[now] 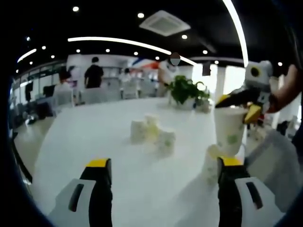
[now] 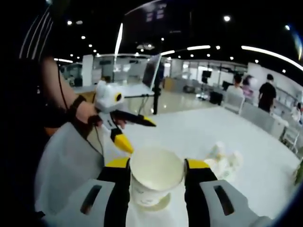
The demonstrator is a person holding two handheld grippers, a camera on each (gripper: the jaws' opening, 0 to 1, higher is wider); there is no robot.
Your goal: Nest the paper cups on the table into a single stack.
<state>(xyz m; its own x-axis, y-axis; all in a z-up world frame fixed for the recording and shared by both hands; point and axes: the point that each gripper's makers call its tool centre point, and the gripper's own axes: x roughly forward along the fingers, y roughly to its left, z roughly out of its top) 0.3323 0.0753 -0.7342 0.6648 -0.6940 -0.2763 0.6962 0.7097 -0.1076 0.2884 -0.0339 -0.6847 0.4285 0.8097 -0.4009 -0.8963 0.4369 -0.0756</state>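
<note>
One paper cup (image 2: 156,182) hangs upright, pinched in the right hand-held gripper (image 2: 156,176) directly above another cup (image 1: 211,163) on the table (image 1: 118,142); the left hand-held gripper (image 1: 163,170) is spread, empty.

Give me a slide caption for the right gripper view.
Right gripper holds a paper cup above another cup on the white table.

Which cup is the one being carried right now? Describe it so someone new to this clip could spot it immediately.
Start at the big white table, then go to its right side, past the small cluster of cups standing near the middle. The carried cup is lifted off the table, pinched by the right gripper over another cup. Unlike the others, it hangs in the air.
</note>
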